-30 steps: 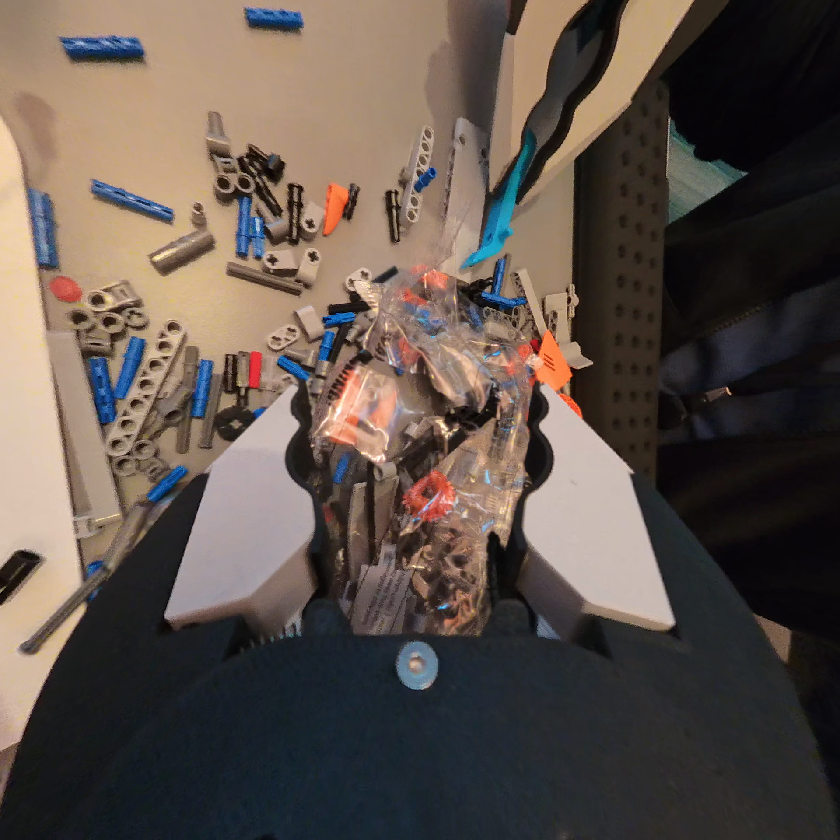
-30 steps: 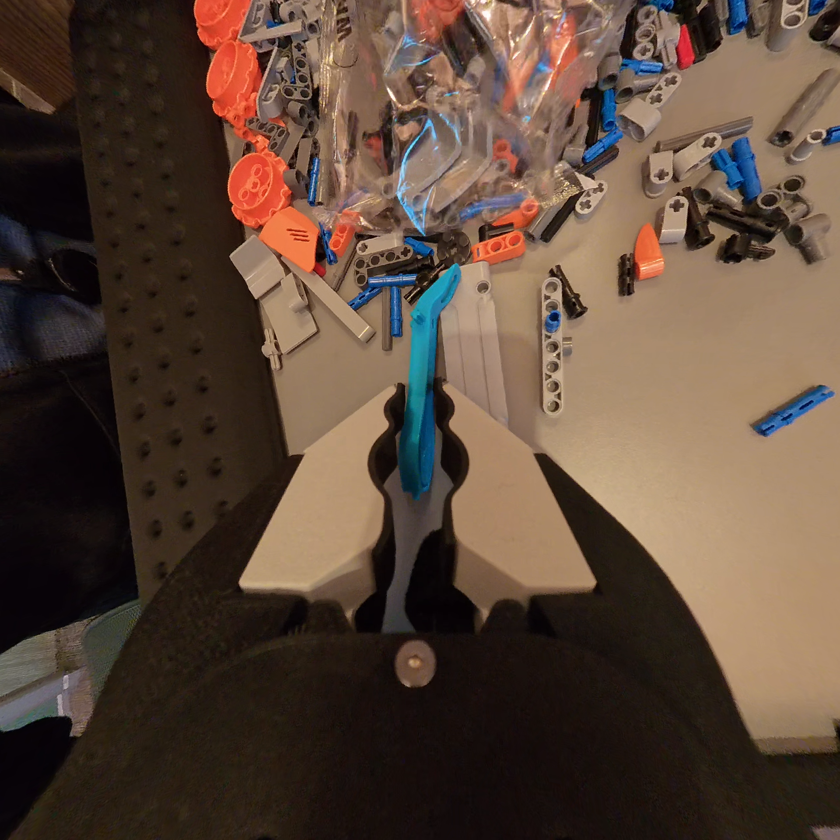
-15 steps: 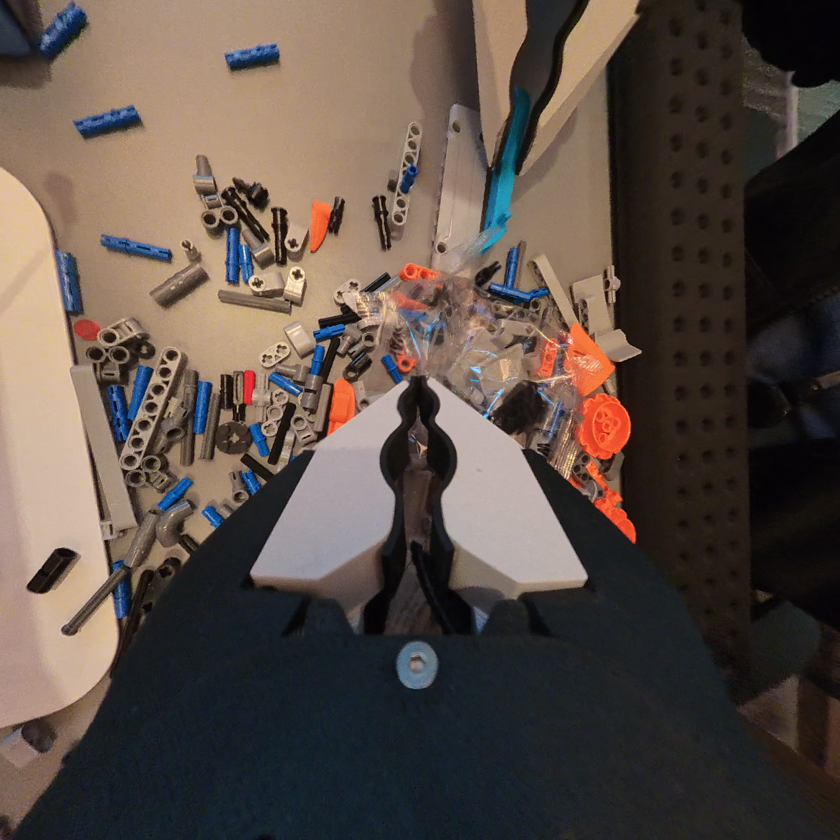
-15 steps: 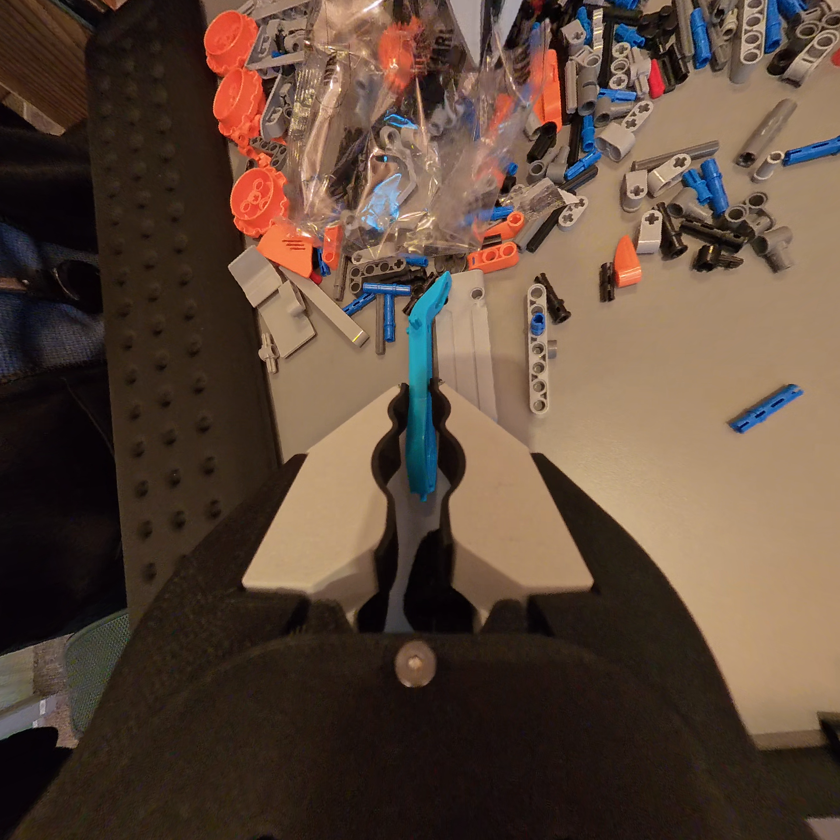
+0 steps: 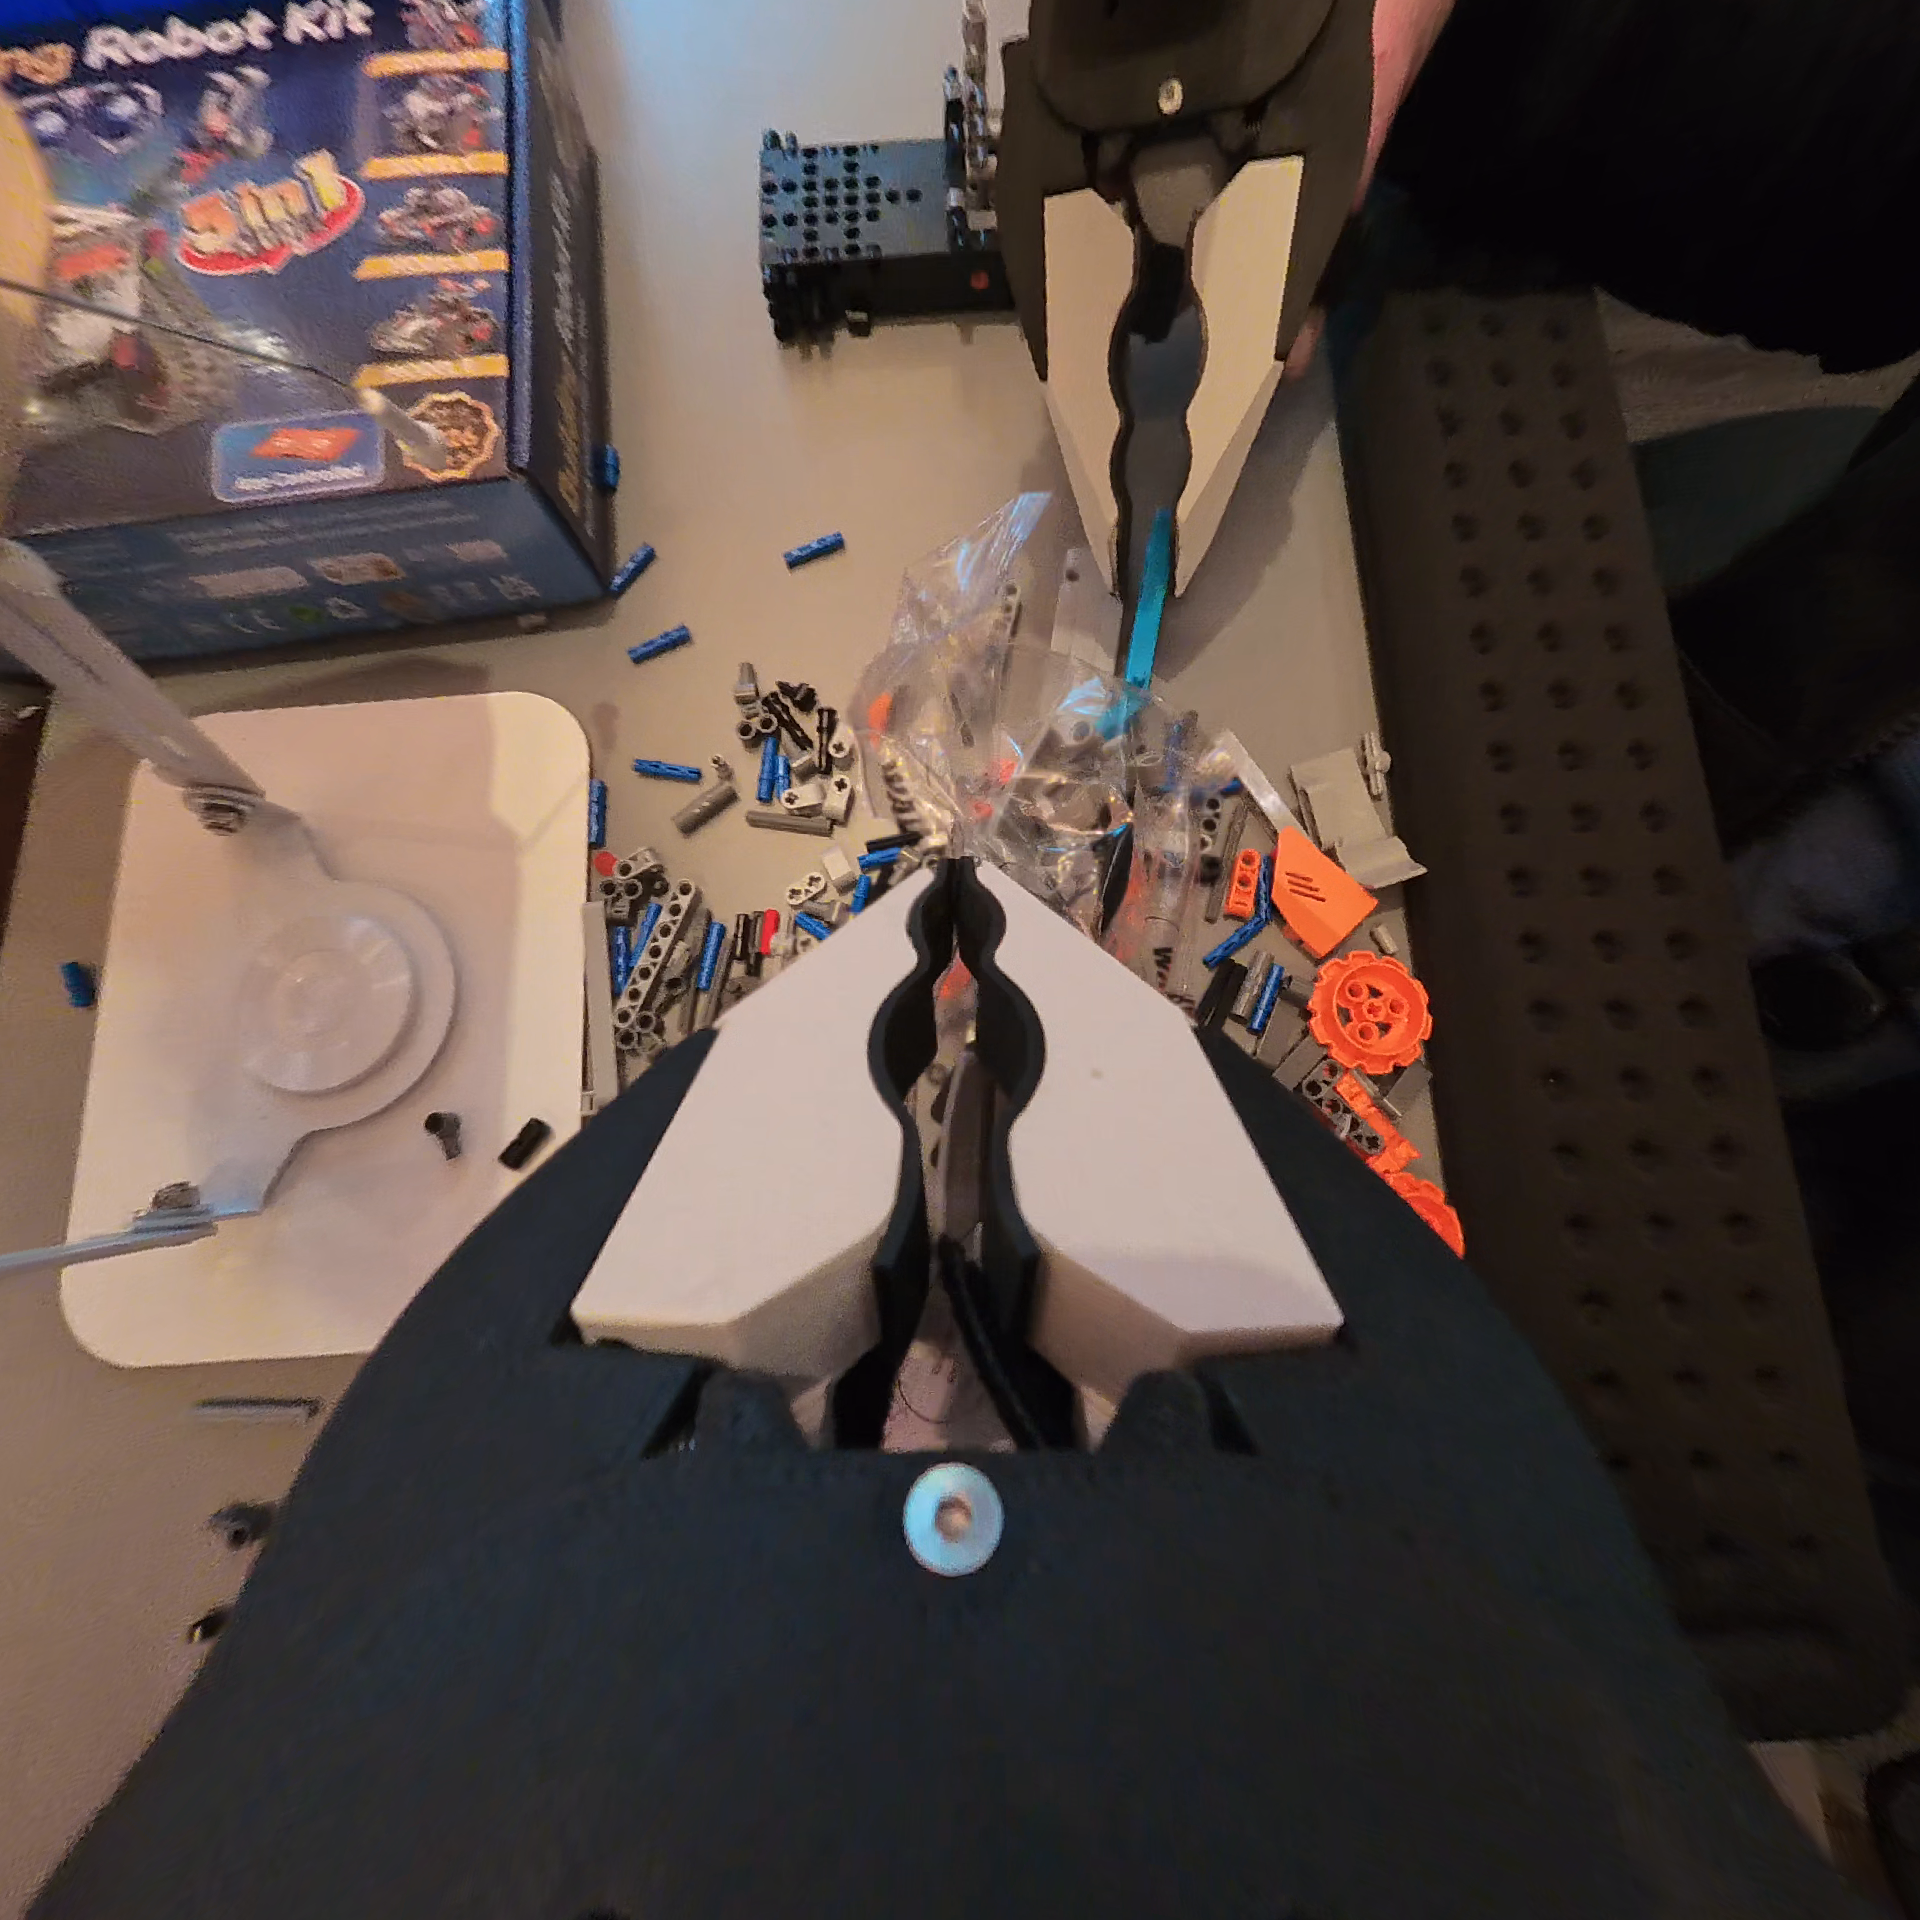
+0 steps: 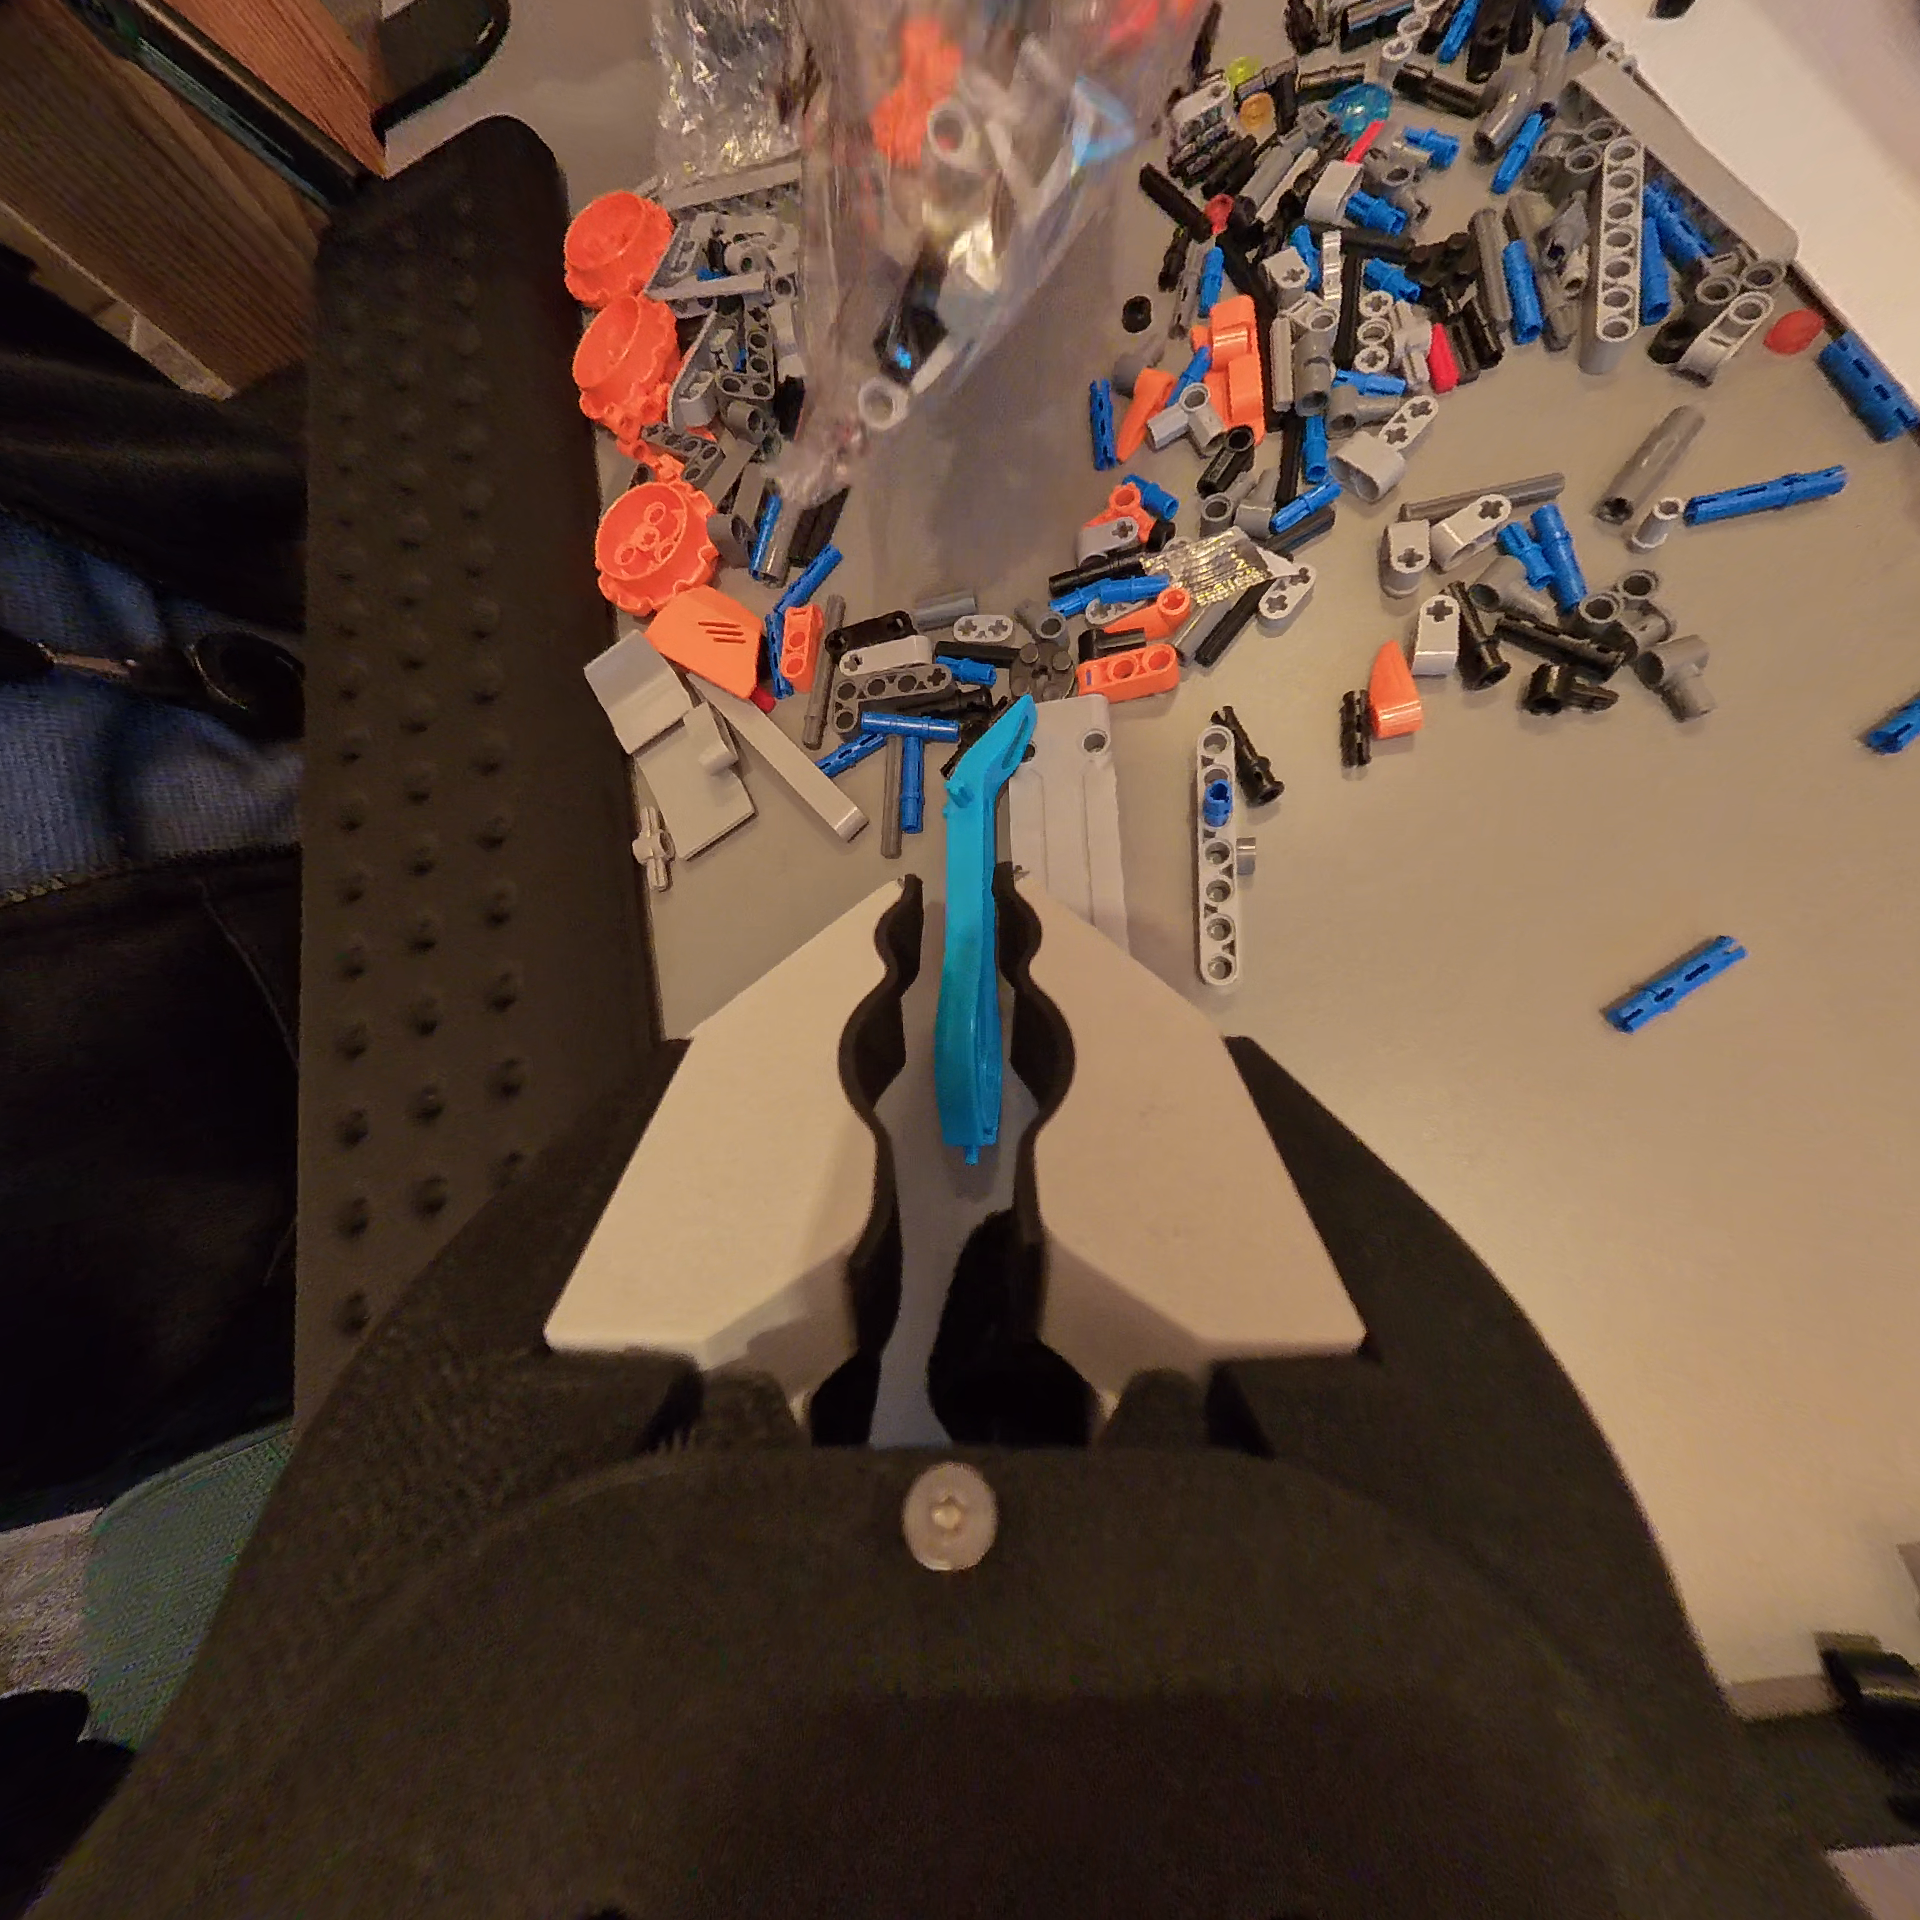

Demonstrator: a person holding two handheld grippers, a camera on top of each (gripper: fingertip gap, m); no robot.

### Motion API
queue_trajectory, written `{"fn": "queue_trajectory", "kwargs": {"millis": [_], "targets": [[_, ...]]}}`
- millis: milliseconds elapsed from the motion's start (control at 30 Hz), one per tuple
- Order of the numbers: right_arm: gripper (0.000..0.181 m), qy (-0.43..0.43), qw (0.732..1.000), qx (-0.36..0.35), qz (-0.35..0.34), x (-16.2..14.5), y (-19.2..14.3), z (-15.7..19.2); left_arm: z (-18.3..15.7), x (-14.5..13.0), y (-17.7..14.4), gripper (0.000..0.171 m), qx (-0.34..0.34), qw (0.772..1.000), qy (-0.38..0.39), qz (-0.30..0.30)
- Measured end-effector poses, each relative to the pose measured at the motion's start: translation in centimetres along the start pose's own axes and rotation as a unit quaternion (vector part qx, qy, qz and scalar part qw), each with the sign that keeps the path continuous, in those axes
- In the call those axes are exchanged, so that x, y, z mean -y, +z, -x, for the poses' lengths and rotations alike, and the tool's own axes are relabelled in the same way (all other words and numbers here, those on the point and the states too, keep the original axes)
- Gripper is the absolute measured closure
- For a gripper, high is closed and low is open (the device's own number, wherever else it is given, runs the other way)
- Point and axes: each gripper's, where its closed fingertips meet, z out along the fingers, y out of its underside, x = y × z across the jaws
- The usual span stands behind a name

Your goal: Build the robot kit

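My left gripper [image 5: 951, 868] is shut on a corner of a clear plastic bag [image 5: 997, 748] with small building pieces in it and holds it up over the grey table. The bag shows blurred at the top of the right wrist view [image 6: 935, 208]. My right gripper [image 6: 958, 891] holds a teal lever tool [image 6: 971, 935] that points at the pile of loose pieces [image 6: 1299, 416]. It shows in the left wrist view [image 5: 1143, 566] beyond the bag, with the teal tool [image 5: 1143, 634] sticking out of its tips towards the bag.
Loose blue, grey, black and orange pieces cover the table, with orange wheels [image 5: 1366, 1008] by a dark studded strip [image 5: 1558, 935]. A white base with a metal stand [image 5: 312, 1039] is at the left, a blue kit box [image 5: 291, 312] behind it, and a black perforated block [image 5: 862, 239] beyond. Left tips to right tips: about 15 centimetres.
My left gripper closed on the bag, which had lain between its open fingers, and rose well above the table with it. My right gripper kept the teal tool and rose a little.
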Motion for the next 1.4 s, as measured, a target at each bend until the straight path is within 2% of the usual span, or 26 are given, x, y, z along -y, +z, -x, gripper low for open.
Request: {"fn": "queue_trajectory", "kwargs": {"millis": [233,500,733,933,1167,1300,1400], "targets": [[0.169,-0.004,1.000,-0.002,-0.011,0.2,-0.3,0.0,1.2,1.4,-2.4,0.171,0.052,0.999,0.004,-0.016],[0.168,-0.009,0.999,-0.014,-0.029,0.7,-0.7,-0.2,2.8,4.0,-5.6,0.171,0.109,0.992,0.008,-0.064],[0.159,-0.056,0.992,-0.062,-0.100,5.8,-1.5,0.8,4.1,4.8,-7.7,0.171,0.155,0.982,-0.018,-0.104],[0.159,-0.073,0.992,-0.043,-0.090,6.7,0.3,2.2,4.5,3.3,-11.2,0.171,0.189,0.974,-0.056,-0.110],[0.159,-0.065,0.994,-0.035,-0.080,6.1,1.0,2.0,4.4,1.0,-14.9,0.171,0.223,0.964,-0.097,-0.107],[0.160,-0.072,0.994,-0.034,-0.075,6.2,1.3,2.3,2.6,-0.8,-14.4,0.171,0.213,0.969,-0.085,-0.096],[0.160,-0.071,0.994,-0.033,-0.074,6.0,1.3,2.2,1.7,-3.7,-13.4,0.171,0.234,0.968,-0.071,-0.064]]}}
